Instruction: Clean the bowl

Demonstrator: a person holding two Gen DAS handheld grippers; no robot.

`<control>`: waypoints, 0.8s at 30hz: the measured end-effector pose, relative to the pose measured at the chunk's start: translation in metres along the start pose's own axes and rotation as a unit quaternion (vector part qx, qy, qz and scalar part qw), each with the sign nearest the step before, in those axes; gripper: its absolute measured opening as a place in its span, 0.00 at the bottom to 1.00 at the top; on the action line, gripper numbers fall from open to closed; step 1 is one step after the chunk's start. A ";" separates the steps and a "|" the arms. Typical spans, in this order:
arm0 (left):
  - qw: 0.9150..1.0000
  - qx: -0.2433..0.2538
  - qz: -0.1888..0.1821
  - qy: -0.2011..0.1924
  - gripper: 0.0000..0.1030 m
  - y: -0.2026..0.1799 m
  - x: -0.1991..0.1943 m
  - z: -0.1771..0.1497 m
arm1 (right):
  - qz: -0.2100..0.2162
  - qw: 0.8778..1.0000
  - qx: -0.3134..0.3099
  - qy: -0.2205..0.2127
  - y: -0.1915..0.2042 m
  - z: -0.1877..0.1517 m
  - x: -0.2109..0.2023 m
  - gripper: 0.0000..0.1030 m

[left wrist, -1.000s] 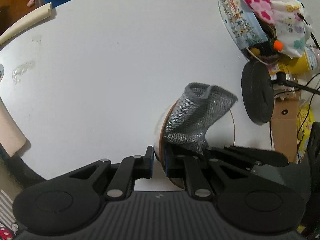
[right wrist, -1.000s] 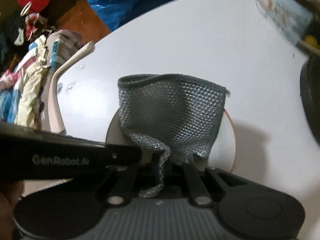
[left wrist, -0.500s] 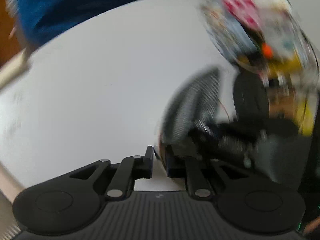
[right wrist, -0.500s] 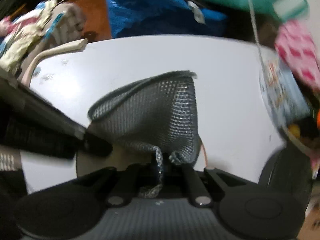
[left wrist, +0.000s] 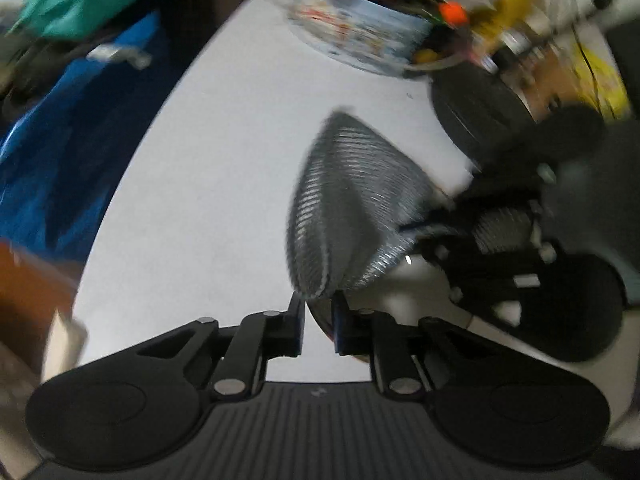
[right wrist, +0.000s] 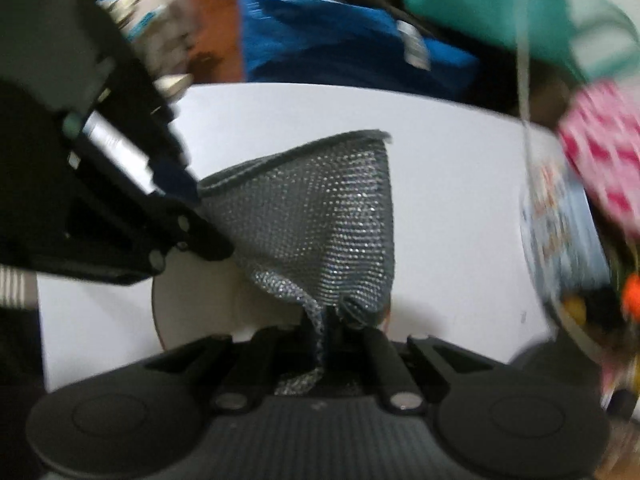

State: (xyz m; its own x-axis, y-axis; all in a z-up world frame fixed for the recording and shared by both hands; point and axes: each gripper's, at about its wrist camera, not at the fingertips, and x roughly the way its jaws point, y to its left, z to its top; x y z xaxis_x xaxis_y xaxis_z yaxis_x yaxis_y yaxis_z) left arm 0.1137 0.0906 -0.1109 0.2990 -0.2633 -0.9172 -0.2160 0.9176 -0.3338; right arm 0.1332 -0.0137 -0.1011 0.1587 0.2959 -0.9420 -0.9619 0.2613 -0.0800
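A white bowl [right wrist: 192, 304] with a brown rim sits on the white round table [left wrist: 208, 168]. My left gripper [left wrist: 319, 326] is shut on the bowl's rim [left wrist: 320, 318]. My right gripper [right wrist: 334, 340] is shut on a grey mesh cloth [right wrist: 320, 232] and holds it over the bowl. The cloth also shows in the left wrist view [left wrist: 352, 200], bunched up above the bowl, with the right gripper [left wrist: 424, 236] behind it. The left gripper [right wrist: 192, 240] shows at the left of the right wrist view. Both views are blurred by motion.
A printed round tin [left wrist: 360, 32] with pink and white cloths and clutter stands at the table's far right. A black disc base [left wrist: 476, 108] stands beside it. A blue bag [right wrist: 340, 28] and a teal cloth [right wrist: 500, 0] lie beyond the table edge.
Both grippers and the bowl have swung round, so the views now face the blue bag and table edge. The cloth has shifted across the bowl. Both grips are unchanged.
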 end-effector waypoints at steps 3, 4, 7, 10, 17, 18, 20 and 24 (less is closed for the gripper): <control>0.998 -0.059 -0.005 -0.011 0.06 0.008 -0.003 -0.009 | 0.001 0.998 0.056 0.007 0.009 -0.004 0.000 0.03; 0.997 -0.079 -0.007 -0.014 0.06 0.010 -0.004 -0.012 | 0.008 0.998 0.069 0.010 0.011 -0.005 0.000 0.04; 0.990 -0.137 -0.012 -0.025 0.06 0.018 -0.007 -0.021 | 0.058 0.988 0.139 0.017 0.012 -0.014 0.005 0.04; 0.977 -0.211 -0.019 -0.020 0.06 0.024 -0.008 -0.035 | 0.058 0.986 0.153 0.017 0.020 -0.018 0.004 0.04; 0.977 -0.212 -0.027 0.013 0.08 0.017 -0.009 -0.051 | 0.057 0.986 0.158 0.016 0.024 -0.017 0.002 0.05; 0.983 -0.182 -0.022 0.016 0.08 0.012 -0.009 -0.048 | 0.056 0.987 0.150 0.017 0.025 -0.017 0.002 0.04; 0.994 -0.107 -0.005 0.011 0.12 0.001 -0.010 -0.042 | 0.044 0.993 0.113 0.015 0.030 -0.018 0.003 0.04; 0.998 0.058 0.039 0.006 0.33 -0.018 -0.006 -0.030 | 0.008 0.999 0.038 0.003 0.028 -0.015 -0.001 0.03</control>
State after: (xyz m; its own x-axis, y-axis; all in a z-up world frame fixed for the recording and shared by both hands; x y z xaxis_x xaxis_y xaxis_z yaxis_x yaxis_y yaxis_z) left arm 0.0874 0.0665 -0.1056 0.2747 -0.1931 -0.9419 -0.1294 0.9633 -0.2352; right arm 0.1024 -0.0202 -0.1077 0.1409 0.2952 -0.9450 -0.9445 0.3260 -0.0390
